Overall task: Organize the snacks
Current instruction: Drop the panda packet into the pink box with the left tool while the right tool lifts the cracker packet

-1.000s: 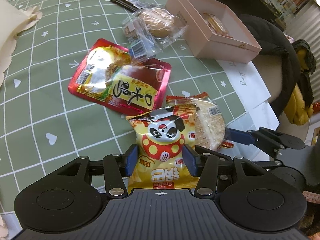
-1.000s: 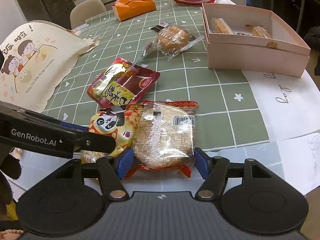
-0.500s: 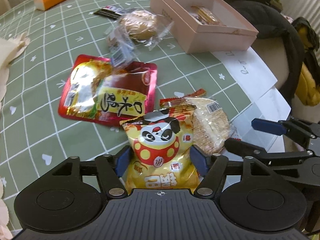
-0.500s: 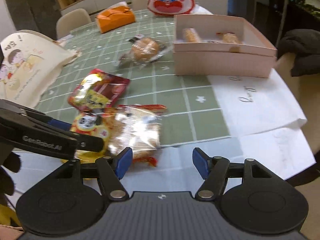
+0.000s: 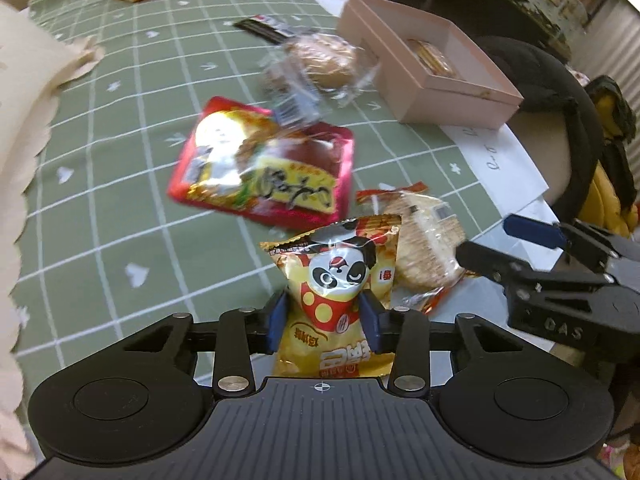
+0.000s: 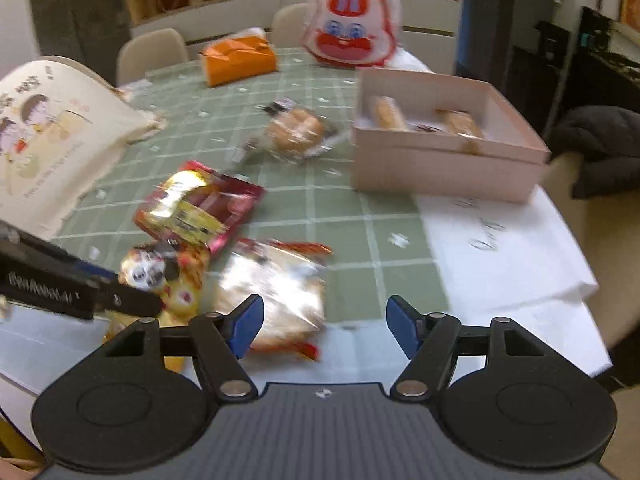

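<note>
Left hand-held gripper [image 5: 325, 322] pitched steeply down toward the table [image 5: 120, 184], near edge. Jaws just closing, now pinched against both sides of the yellow panda snack bag [image 5: 340, 280]; bag creased at the waist where the blue pads [image 5: 276, 326] bite, top half standing upright above them, lower half running down toward the camera. Bag gripped (lifted or not, cannot tell).

Right hand-held gripper [image 6: 325, 326] angled down less steeply, hanging over the white paper [image 6: 500, 264] at the table's near edge. Jaws parted about halfway, nothing between the pads. Clear rice cracker pack [image 6: 276, 296] lying flat just ahead of its left finger [image 6: 246, 324], partly overlapped by that finger in the right wrist view; contact not readable through the blur. From the left wrist view, same gripper entering at right, fingers pointing toward the cracker pack.

Elsewhere on the green grid cloth:
- red foil packet [image 5: 264, 168] flat, just beyond the panda bag and cracker pack
- wrapped bun [image 5: 324, 62] farther back, beside a black stick packet [image 5: 262, 28]
- pink box [image 6: 444, 140] at right, open, 2 wrapped snacks inside
- orange tissue box [image 6: 238, 60] and red-and-white cartoon bag [image 6: 352, 24] at the far end
- cream tote bag [image 6: 52, 136] at left, printed side visible
</note>
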{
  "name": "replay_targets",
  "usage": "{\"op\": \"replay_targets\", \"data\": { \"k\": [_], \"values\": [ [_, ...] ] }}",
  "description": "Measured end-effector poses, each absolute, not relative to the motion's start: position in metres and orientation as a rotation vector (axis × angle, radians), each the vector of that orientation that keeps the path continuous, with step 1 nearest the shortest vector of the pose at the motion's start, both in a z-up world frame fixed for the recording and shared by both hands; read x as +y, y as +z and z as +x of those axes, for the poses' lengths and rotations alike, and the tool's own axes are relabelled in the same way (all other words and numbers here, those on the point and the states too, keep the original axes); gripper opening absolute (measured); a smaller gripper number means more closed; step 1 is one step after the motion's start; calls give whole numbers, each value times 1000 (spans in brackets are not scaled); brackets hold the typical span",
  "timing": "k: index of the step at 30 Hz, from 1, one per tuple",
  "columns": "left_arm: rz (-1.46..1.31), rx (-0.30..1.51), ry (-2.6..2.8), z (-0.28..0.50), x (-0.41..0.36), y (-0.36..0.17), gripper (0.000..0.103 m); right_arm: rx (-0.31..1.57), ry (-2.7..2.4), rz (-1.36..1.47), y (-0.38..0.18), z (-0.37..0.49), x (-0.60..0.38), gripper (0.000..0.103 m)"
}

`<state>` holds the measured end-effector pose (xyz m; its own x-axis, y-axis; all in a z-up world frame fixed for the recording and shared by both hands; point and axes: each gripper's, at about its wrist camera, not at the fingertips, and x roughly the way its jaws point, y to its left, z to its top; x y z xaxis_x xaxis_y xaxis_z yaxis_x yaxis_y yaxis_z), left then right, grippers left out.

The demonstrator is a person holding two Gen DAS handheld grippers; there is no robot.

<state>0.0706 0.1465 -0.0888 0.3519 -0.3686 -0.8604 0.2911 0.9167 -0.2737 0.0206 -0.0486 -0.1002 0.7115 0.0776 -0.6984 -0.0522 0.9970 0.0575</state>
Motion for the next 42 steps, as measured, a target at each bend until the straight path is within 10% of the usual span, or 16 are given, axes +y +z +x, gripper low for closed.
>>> {"op": "replay_targets", "data": {
  "k": [14, 22, 42],
  "values": [
    [-146, 1112, -378, 65, 165, -83, 41, 844, 196, -43, -129, 57, -12, 81],
    [-138, 1124, -450, 66, 144, -80, 40, 838, 209, -38, -111, 37, -31, 60],
    [-215, 776, -773, 209, 34, 66, 39, 549, -121, 79, 11, 5, -157, 57]
  ]
}}
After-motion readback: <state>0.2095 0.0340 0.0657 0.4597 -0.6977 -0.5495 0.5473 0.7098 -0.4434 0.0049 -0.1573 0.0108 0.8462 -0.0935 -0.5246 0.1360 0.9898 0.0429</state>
